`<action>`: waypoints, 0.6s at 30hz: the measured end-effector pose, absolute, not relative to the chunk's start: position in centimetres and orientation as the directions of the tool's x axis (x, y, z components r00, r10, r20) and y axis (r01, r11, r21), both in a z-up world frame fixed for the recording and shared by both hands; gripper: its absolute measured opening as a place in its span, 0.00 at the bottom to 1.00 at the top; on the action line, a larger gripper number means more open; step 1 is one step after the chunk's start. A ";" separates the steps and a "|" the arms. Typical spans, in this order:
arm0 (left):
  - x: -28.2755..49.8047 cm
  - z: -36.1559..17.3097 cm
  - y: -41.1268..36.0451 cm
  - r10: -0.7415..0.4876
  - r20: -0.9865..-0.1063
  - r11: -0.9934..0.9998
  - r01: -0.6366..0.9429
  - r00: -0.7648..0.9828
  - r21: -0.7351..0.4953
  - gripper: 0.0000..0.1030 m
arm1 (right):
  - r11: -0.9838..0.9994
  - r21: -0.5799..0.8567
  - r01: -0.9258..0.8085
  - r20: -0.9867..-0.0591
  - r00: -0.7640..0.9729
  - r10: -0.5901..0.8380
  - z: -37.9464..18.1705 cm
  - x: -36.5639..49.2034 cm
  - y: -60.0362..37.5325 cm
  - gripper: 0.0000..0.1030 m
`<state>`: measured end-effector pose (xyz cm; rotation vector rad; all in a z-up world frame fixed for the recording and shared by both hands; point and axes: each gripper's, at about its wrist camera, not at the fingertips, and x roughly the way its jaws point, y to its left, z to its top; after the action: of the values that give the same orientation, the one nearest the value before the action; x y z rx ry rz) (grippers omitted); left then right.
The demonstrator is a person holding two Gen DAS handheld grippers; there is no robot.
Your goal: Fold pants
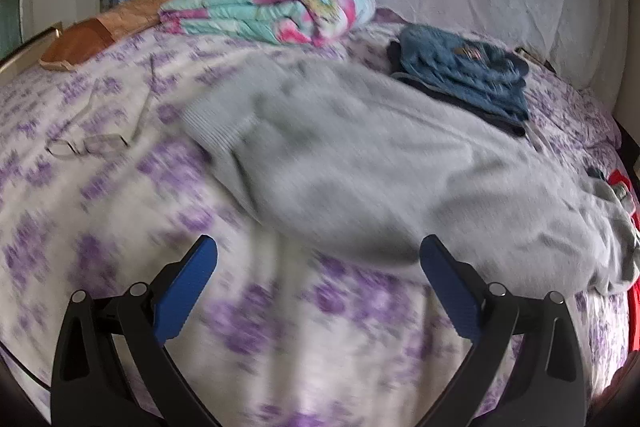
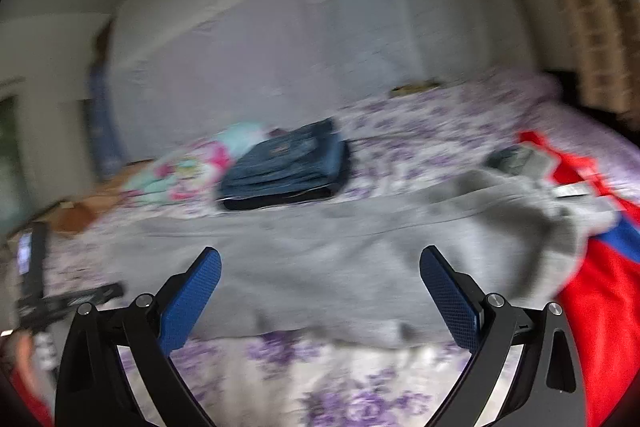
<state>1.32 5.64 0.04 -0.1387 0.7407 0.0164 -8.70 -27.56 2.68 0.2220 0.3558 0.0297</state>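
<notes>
Grey sweatpants (image 1: 360,163) lie stretched across a bed with a purple-flowered sheet (image 1: 100,187); a ribbed cuff points left and the waist end bunches at the right. My left gripper (image 1: 318,251) is open and empty, hovering just in front of the pants' near edge. In the right wrist view the same grey pants (image 2: 320,259) lie across the bed, and my right gripper (image 2: 320,263) is open and empty above their near part. Both views are motion-blurred.
A folded stack of blue jeans (image 1: 464,75) (image 2: 284,167) lies behind the pants. A folded pink and teal quilt (image 1: 272,11) lies at the back. Eyeglasses (image 1: 88,145) lie on the sheet at left. A red garment (image 2: 592,287) lies at the right.
</notes>
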 end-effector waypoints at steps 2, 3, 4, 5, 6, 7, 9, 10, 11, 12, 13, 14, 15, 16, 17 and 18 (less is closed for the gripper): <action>2.3 1.8 6.8 0.036 -0.654 0.993 -0.103 0.756 -0.065 0.96 | 0.981 0.195 -0.003 -0.420 0.903 0.086 3.3 -6.9 -28.0 0.97; 2.8 2.7 7.4 0.065 -0.644 0.991 -0.123 0.762 -0.046 0.96 | 0.986 0.169 -0.004 -0.427 0.901 0.076 3.7 -6.5 -28.1 0.97; 3.6 3.9 8.2 0.093 -0.632 0.988 -0.148 0.769 -0.035 0.96 | 0.992 0.125 0.005 -0.418 0.907 0.048 4.1 -6.1 -28.0 0.97; 4.4 4.8 8.6 0.095 -0.630 0.987 -0.153 0.771 -0.038 0.96 | 0.995 0.095 0.015 -0.404 0.914 0.025 4.4 -6.0 -27.9 0.97; 5.0 5.3 8.8 0.084 -0.632 0.989 -0.144 0.771 -0.044 0.96 | 0.998 0.055 0.026 -0.381 0.924 -0.004 4.5 -5.8 -27.6 0.97; 6.2 6.0 9.1 0.053 -0.640 0.992 -0.115 0.767 -0.057 0.96 | 0.999 0.032 0.035 -0.366 0.931 -0.021 4.2 -5.6 -27.3 0.97; 8.5 6.6 9.3 0.005 -0.663 0.993 -0.079 0.749 -0.082 0.96 | 0.999 0.019 0.043 -0.382 0.924 -0.032 3.3 -5.0 -27.4 0.97; 9.3 6.7 9.3 -0.001 -0.674 0.993 -0.077 0.738 -0.087 0.96 | 0.999 0.012 0.042 -0.414 0.910 -0.033 3.0 -4.5 -27.5 0.97; 10.4 6.6 9.3 -0.011 -0.689 0.993 -0.074 0.725 -0.094 0.96 | 0.999 0.016 0.032 -0.445 0.895 -0.021 2.8 -4.1 -27.6 0.97; 11.5 6.6 9.0 -0.028 -0.703 0.992 -0.065 0.710 -0.104 0.96 | 0.999 0.030 0.025 -0.449 0.894 -0.009 2.6 -4.0 -27.9 0.97; 12.1 6.6 8.8 -0.039 -0.712 0.992 -0.056 0.701 -0.110 0.96 | 0.999 0.048 0.025 -0.451 0.892 0.000 2.6 -4.0 -28.2 0.97; 12.8 6.5 8.4 -0.053 -0.722 0.992 -0.045 0.690 -0.116 0.96 | 0.997 0.067 0.028 -0.458 0.889 0.006 2.5 -3.7 -28.5 0.97; 13.4 6.4 7.8 -0.067 -0.733 0.992 -0.031 0.677 -0.119 0.96 | 0.996 0.084 0.030 -0.466 0.884 0.012 2.2 -3.6 -29.0 0.97; 13.9 6.4 7.2 -0.074 -0.742 0.993 -0.021 0.666 -0.118 0.96 | 0.994 0.104 0.035 -0.477 0.879 0.018 2.1 -3.4 -29.3 0.97; 14.3 6.2 6.6 -0.075 -0.755 0.994 -0.014 0.652 -0.111 0.96 | 0.992 0.122 0.042 -0.488 0.872 0.023 1.9 -3.2 -29.6 0.97; 15.2 5.9 5.7 -0.067 -0.780 0.996 -0.010 0.622 -0.093 0.96 | 0.990 0.133 0.045 -0.497 0.867 0.028 1.6 -3.0 -29.8 0.97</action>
<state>15.19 5.66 5.94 -0.0914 0.8986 -0.0326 -3.04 -29.83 1.63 0.1426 0.5212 -0.0091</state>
